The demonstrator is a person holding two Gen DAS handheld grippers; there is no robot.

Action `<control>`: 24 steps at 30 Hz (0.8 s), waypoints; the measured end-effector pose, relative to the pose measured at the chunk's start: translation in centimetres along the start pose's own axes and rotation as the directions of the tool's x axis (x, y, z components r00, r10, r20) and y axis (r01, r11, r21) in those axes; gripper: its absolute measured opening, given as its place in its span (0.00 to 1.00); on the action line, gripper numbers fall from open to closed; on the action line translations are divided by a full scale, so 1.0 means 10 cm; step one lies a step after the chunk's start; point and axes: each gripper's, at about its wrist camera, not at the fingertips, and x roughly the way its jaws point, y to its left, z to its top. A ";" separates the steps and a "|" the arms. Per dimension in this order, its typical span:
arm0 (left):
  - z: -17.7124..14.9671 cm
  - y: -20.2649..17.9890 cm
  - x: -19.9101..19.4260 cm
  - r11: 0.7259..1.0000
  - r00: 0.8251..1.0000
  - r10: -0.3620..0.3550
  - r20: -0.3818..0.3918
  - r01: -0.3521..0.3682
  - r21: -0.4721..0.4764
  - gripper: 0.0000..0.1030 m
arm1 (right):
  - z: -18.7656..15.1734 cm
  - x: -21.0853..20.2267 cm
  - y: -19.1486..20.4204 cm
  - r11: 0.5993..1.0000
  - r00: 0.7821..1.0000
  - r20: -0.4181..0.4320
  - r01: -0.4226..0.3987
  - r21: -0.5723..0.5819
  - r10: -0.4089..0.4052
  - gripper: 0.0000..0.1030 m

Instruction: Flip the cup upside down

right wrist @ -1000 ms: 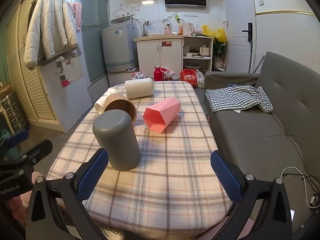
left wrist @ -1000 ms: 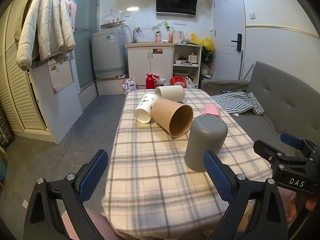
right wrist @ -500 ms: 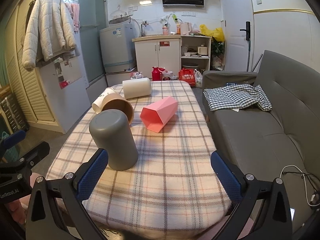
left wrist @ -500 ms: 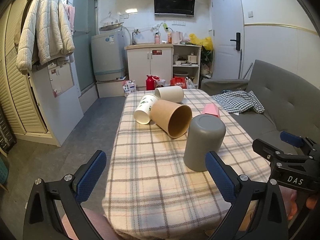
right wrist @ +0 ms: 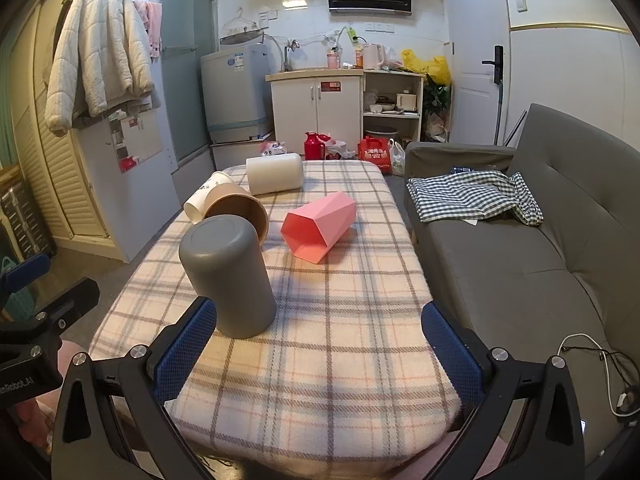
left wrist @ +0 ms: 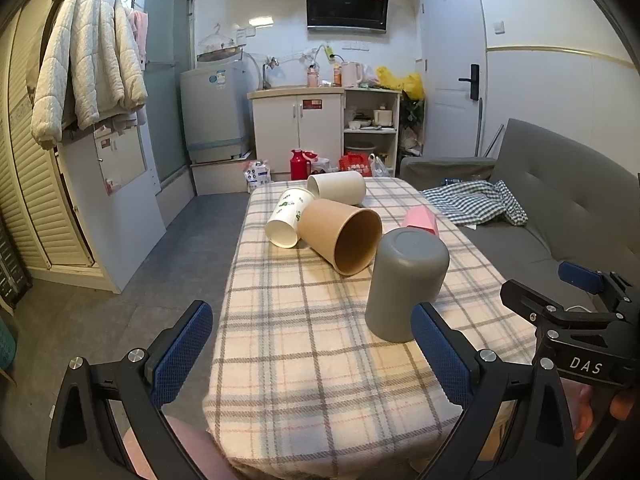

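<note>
Right wrist view: 5 cups, 1 grey cup [right wrist: 228, 280] inverted, 4 sideways.

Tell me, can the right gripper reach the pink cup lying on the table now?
Probably yes: the right gripper is open, and only bare tablecloth lies before the pink cup; the grey cup stands off to one side.

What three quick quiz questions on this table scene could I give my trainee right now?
1. True or false: the grey cup stands mouth down on the checked tablecloth.
2. Which cup lies nearest the sofa? A) pink cup B) brown paper cup C) printed white cup
3. Fill in: both the left hand-held gripper and the right hand-held gripper are ____, holding nothing.

Key: 1 true; 2 A; 3 open.
</note>
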 end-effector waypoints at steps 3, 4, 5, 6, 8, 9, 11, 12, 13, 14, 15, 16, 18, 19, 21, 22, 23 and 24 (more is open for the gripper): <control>0.00 0.00 0.00 1.000 1.000 0.000 0.001 0.000 -0.001 0.99 | 0.00 0.00 0.00 1.000 1.000 -0.002 0.000 0.000 0.000 1.00; 0.00 0.00 0.00 1.000 1.000 0.001 -0.001 -0.001 0.000 0.99 | 0.00 0.00 0.01 1.000 1.000 -0.003 0.000 -0.001 0.000 1.00; 0.00 0.01 0.00 1.000 1.000 0.003 -0.001 -0.003 0.001 0.99 | 0.00 0.01 0.01 1.000 1.000 -0.004 0.000 -0.003 0.000 1.00; 0.00 0.01 0.00 1.000 1.000 0.002 -0.002 -0.002 0.000 0.99 | -0.01 0.00 0.01 1.000 1.000 -0.004 0.000 -0.003 0.000 1.00; 0.01 0.01 0.01 1.000 1.000 0.002 -0.003 -0.002 -0.001 0.99 | -0.01 0.01 0.01 1.000 1.000 -0.004 0.000 -0.003 0.000 1.00; 0.01 0.01 0.01 1.000 1.000 0.004 -0.002 -0.004 -0.001 0.99 | -0.01 0.01 0.01 1.000 1.000 -0.004 0.000 -0.003 0.000 1.00; 0.01 0.02 0.01 1.000 1.000 0.004 -0.003 -0.004 -0.004 0.99 | -0.01 0.01 0.01 1.000 1.000 -0.007 -0.001 -0.003 0.001 1.00; 0.01 0.03 0.01 1.000 1.000 0.005 -0.003 -0.005 -0.006 0.99 | -0.01 0.01 0.01 1.000 1.000 -0.005 0.001 -0.003 -0.001 1.00; 0.01 0.03 0.01 1.000 1.000 0.005 -0.002 -0.005 -0.005 0.99 | -0.01 0.01 0.01 1.000 1.000 -0.004 0.000 -0.003 0.000 1.00; 0.01 0.03 0.01 1.000 1.000 0.005 -0.003 -0.005 -0.006 0.99 | -0.01 0.01 0.01 1.000 1.000 -0.005 -0.001 -0.003 0.001 1.00; 0.01 0.03 0.01 1.000 1.000 0.005 -0.004 -0.005 -0.004 0.99 | -0.01 0.01 0.01 1.000 1.000 -0.005 0.000 -0.003 0.000 1.00; 0.01 0.03 0.01 1.000 1.000 0.005 -0.003 -0.005 -0.004 0.99 | -0.01 0.01 0.01 1.000 1.000 -0.005 0.001 -0.004 -0.001 1.00; 0.01 0.04 0.01 1.000 1.000 0.009 -0.003 -0.009 -0.004 0.99 | -0.01 0.01 0.01 1.000 1.000 -0.006 -0.001 -0.004 0.001 1.00; 0.01 0.04 0.01 1.000 1.000 0.012 -0.004 -0.012 -0.004 0.99 | -0.01 0.01 0.02 1.000 1.000 -0.007 -0.002 -0.005 0.002 1.00; 0.00 0.05 0.02 1.000 1.000 0.014 -0.007 -0.014 -0.006 0.99 | -0.02 0.02 0.02 1.000 1.000 -0.009 -0.003 -0.007 0.003 1.00; 0.00 0.05 0.02 1.000 1.000 0.016 -0.007 -0.016 -0.007 0.99 | -0.02 0.02 0.02 1.000 1.000 -0.011 -0.003 -0.006 0.003 1.00; 0.00 0.06 0.02 1.000 1.000 0.016 -0.007 -0.016 -0.007 0.99 | -0.02 0.02 0.02 1.000 1.000 -0.011 -0.003 -0.006 0.003 1.00; 0.00 0.06 0.02 1.000 1.000 0.016 -0.007 -0.016 -0.008 0.99 | -0.02 0.03 0.02 1.000 1.000 -0.011 -0.004 -0.007 0.004 1.00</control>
